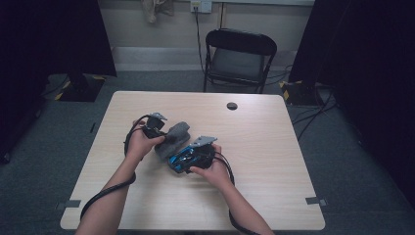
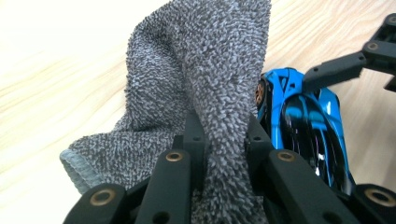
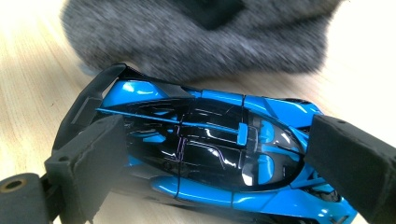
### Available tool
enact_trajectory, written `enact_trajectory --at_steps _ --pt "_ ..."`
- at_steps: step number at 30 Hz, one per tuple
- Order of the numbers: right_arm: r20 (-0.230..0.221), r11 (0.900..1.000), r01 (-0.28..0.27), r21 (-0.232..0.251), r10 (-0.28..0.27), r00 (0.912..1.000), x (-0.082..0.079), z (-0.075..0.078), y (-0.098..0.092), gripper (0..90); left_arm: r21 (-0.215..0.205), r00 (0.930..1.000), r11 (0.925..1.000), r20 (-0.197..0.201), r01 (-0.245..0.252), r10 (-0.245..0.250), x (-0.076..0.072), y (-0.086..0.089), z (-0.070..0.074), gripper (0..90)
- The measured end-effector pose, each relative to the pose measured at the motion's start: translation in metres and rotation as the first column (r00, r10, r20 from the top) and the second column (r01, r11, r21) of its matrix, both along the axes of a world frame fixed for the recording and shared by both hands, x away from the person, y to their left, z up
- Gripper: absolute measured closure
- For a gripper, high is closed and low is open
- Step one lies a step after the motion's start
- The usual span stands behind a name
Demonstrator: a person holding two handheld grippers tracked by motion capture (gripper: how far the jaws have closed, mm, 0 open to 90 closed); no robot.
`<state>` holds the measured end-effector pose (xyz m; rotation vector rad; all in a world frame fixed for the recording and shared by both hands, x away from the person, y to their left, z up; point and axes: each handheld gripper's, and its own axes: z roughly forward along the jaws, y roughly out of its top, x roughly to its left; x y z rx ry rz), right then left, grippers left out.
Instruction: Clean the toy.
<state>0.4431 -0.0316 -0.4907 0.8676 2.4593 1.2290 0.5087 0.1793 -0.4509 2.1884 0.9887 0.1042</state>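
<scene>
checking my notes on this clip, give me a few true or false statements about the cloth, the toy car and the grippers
1. The left gripper is shut on the grey terry cloth. True.
2. The right gripper holds a red toy car. False: the toy car is blue and black.
3. The right gripper's pads sit at the car's two ends. True.
4. The cloth lies folded flat at the table's far edge. False: it is bunched up between the left jaws, right beside the car, near the middle of the wooden table.
5. A black folding chair stands beyond the table. True.
</scene>
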Motion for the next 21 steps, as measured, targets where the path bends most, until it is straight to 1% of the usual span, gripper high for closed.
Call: enact_trajectory --at_steps 1,2,3,4,6,7,8,10,13,16,17,21 --pt "-0.001 1.000 0.000 -0.001 0.000 1.0000 0.000 0.000 0.000 5.0 -0.003 1.0000 1.0000 -0.005 0.004 -0.004 0.001 -0.005 -0.002 77.0" --pt "-0.002 1.000 0.000 -0.002 0.000 1.0000 0.000 0.000 0.000 5.0 -0.003 1.0000 1.0000 -0.005 0.004 -0.004 0.001 -0.005 -0.002 77.0" --pt "-0.003 1.000 -0.001 -0.004 0.001 1.0000 0.000 0.000 0.000 5.0 0.001 0.9999 0.9999 -0.006 0.015 -0.015 0.002 -0.012 -0.007 76.9" --pt "-0.004 1.000 -0.001 -0.005 0.001 1.0000 0.000 0.001 0.000 5.0 0.004 0.9997 0.9998 -0.012 0.021 -0.021 0.003 -0.015 -0.009 77.0" --pt "-0.006 1.000 -0.002 -0.006 0.002 1.0000 0.001 0.001 0.000 5.1 0.024 0.9994 0.9993 -0.021 0.029 -0.029 0.003 -0.018 -0.014 76.9" --pt "-0.005 1.000 -0.002 -0.006 0.002 1.0000 0.001 0.001 0.000 5.0 0.023 0.9991 0.9993 -0.030 0.029 -0.029 0.003 -0.019 -0.017 76.9" --pt "-0.004 1.000 -0.002 -0.005 0.002 1.0000 0.001 0.001 0.000 5.1 0.023 0.9991 0.9993 -0.030 0.029 -0.029 0.003 -0.019 -0.017 76.9" --pt "-0.005 1.000 -0.002 -0.005 0.002 1.0000 0.001 0.001 0.000 5.0 0.017 0.9986 0.9990 -0.034 0.041 -0.041 0.001 -0.018 -0.018 76.9" --pt "-0.004 1.000 -0.003 -0.004 0.003 1.0000 0.001 0.001 0.000 5.1 0.046 0.9975 0.9971 -0.039 0.061 -0.059 -0.003 -0.014 -0.016 77.0" --pt "-0.006 1.000 -0.003 -0.007 0.003 1.0000 0.001 0.001 0.000 5.1 0.048 0.9971 0.9967 -0.043 0.066 -0.064 -0.006 -0.010 -0.015 77.1" --pt "-0.007 1.000 -0.002 -0.007 0.002 1.0000 0.001 0.001 0.000 5.1 0.054 0.9967 0.9961 -0.044 0.070 -0.068 -0.010 -0.006 -0.015 77.1" --pt "-0.008 1.000 -0.001 -0.009 0.001 1.0000 0.001 0.001 0.001 5.0 0.050 0.9969 0.9965 -0.046 0.067 -0.065 -0.019 0.004 -0.014 77.1"
